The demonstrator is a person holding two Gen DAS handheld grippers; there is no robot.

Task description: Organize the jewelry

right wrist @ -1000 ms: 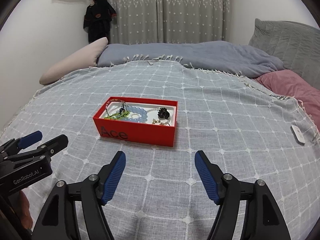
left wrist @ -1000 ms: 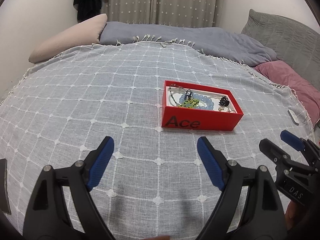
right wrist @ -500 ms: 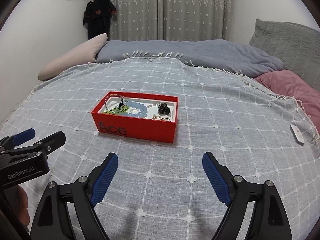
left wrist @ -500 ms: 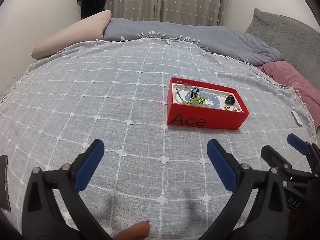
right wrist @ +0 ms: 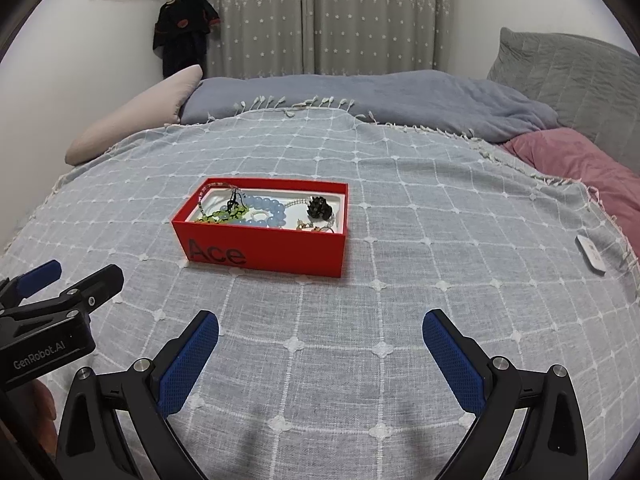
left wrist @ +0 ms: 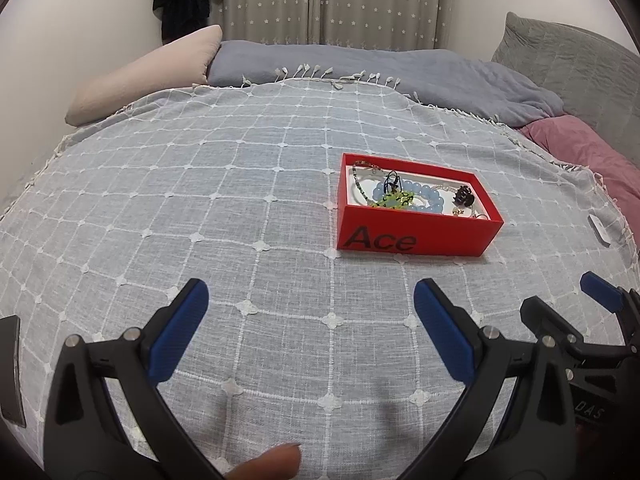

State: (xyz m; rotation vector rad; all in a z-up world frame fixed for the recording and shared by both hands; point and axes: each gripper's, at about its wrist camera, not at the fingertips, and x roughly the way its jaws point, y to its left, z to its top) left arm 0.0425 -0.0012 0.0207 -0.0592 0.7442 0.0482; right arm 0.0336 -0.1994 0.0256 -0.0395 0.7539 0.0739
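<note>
A red box [left wrist: 416,236] marked "Ace" lies on the grey checked bedspread [left wrist: 200,200], right of centre in the left wrist view and left of centre [right wrist: 264,252] in the right wrist view. Inside it lie a blue bead bracelet [left wrist: 424,196], a green bead string [left wrist: 390,200], a black flower-shaped piece [right wrist: 319,207] and thin chains. My left gripper [left wrist: 311,294] stands open and empty over bare cloth, short of the box. My right gripper [right wrist: 321,324] is opening its jaws with nothing between them, also short of the box.
A small white tag [right wrist: 591,254] lies near the bedspread's right edge. A beige pillow [left wrist: 148,76], a grey blanket [left wrist: 400,68] and a pink pillow [left wrist: 580,148] line the far side. A dark flat object [left wrist: 10,368] sits at the left edge. A fingertip [left wrist: 272,460] shows below.
Both grippers' jaws have spread wider apart. The box and the jewelry in it have not moved.
</note>
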